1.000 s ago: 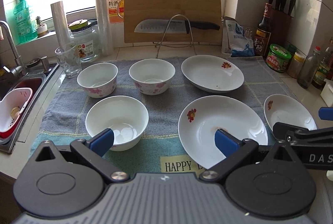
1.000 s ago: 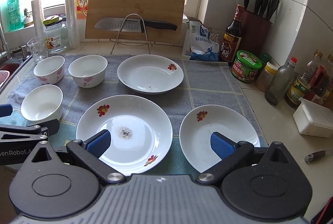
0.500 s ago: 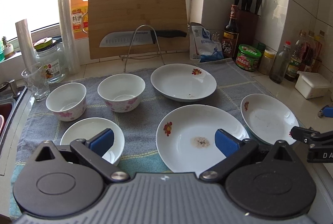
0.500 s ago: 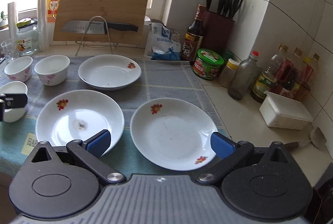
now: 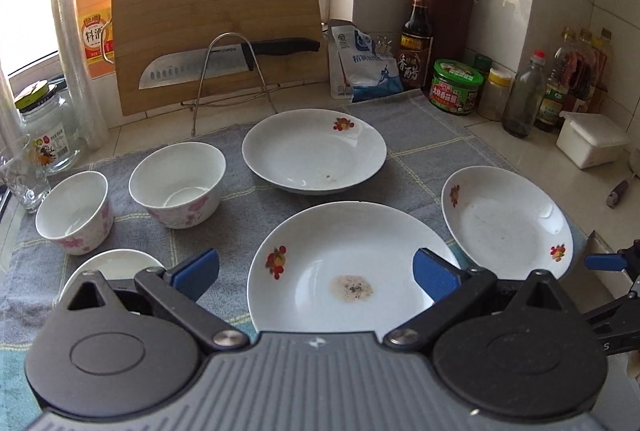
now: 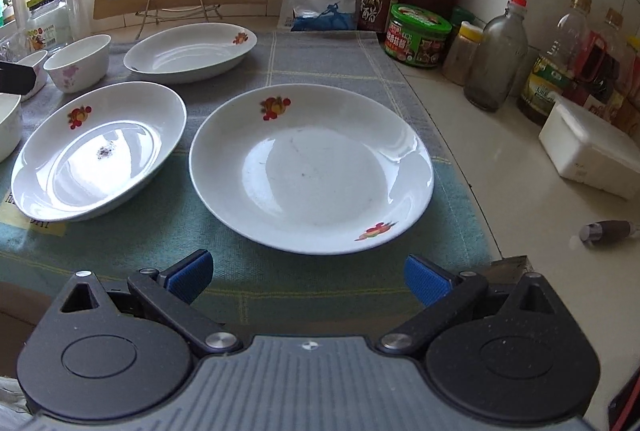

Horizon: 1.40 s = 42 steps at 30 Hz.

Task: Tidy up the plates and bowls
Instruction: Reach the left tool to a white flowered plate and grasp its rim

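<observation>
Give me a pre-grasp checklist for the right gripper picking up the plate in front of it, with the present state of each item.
1. Right gripper open: ok, both blue pads are spread wide with nothing between them.
2. Right plate lined up ahead: ok, its near rim lies just beyond the fingertips.
3. Plate free of its neighbours: ok, a strip of towel shows between it and the stained plate.
4. Plate holds nothing: ok, only faint smears.
5. Left gripper out of the way: ok, open over the stained plate.
6. Gap under the rim for a finger: cannot tell.
</observation>
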Tool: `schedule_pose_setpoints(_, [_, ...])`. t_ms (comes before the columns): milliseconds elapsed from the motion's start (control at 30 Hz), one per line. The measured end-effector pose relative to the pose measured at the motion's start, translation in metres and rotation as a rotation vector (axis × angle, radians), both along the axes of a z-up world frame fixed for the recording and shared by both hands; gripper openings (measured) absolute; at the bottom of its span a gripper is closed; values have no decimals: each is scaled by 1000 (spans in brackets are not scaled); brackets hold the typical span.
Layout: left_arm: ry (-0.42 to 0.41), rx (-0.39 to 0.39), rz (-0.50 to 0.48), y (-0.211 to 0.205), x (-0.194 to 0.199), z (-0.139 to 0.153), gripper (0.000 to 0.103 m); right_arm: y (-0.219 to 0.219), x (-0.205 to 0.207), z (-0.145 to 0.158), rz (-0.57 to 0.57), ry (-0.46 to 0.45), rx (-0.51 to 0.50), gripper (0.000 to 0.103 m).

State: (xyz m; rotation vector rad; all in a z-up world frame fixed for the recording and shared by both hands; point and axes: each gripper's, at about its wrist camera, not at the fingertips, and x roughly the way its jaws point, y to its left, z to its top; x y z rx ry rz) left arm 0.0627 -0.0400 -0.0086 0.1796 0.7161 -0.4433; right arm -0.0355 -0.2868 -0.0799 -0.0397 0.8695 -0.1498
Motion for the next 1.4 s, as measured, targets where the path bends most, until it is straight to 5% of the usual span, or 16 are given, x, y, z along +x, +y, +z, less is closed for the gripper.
schedule_pose_setpoints(433, [4, 34, -98, -69, 35, 0, 102, -36, 28, -24, 118, 11, 68, 103])
schedule_pose_setpoints(867, [47, 43, -358, -146, 66, -7, 102, -46, 22, -30, 189, -74, 65, 103])
schedule_pose_setpoints(1400, [312, 172, -699, -229, 105, -56, 93, -50, 11, -37, 234, -176, 64, 103])
